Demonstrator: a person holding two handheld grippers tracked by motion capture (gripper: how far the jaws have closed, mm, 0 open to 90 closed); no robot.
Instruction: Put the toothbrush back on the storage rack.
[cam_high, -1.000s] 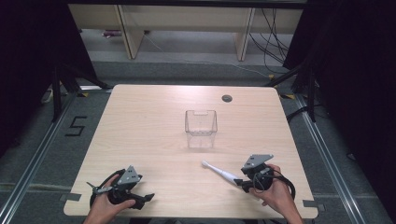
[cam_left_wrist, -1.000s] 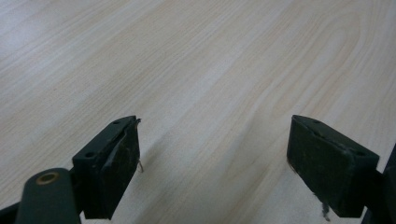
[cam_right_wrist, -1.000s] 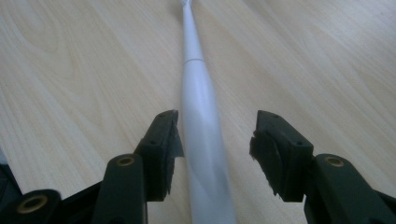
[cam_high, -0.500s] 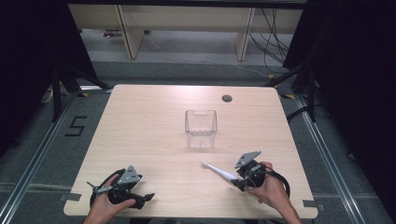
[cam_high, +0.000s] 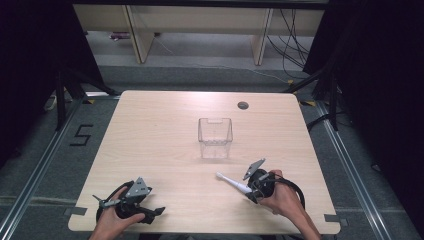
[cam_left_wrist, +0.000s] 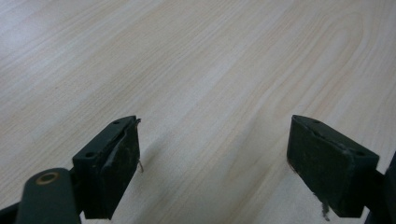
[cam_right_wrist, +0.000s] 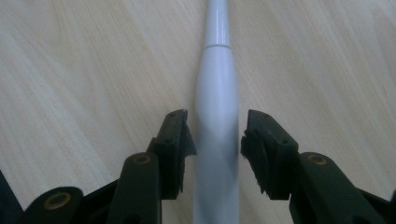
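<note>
Right hand-held gripper sits low at the near right of the counter, jaws straddling a white toothbrush-like handle. In the right gripper view the handle runs straight up between the 2 black jaws: smooth glossy white plastic, thick rounded body, seam ring higher up, then a narrower neck going out of frame. Left jaw looks to touch or nearly touch it, a slim gap shows on the right jaw side, so jaws are part closed around it, not clamped. Handle lies flat on the wood, thin end pointing far-left toward the clear plastic bin, well short of it. Can't make out the head end from the high view.

Left hand-held gripper rests at the near left of the counter, well apart from the handle. In the left gripper view its jaws stand wide apart over bare wood, gripping nothing.
</note>
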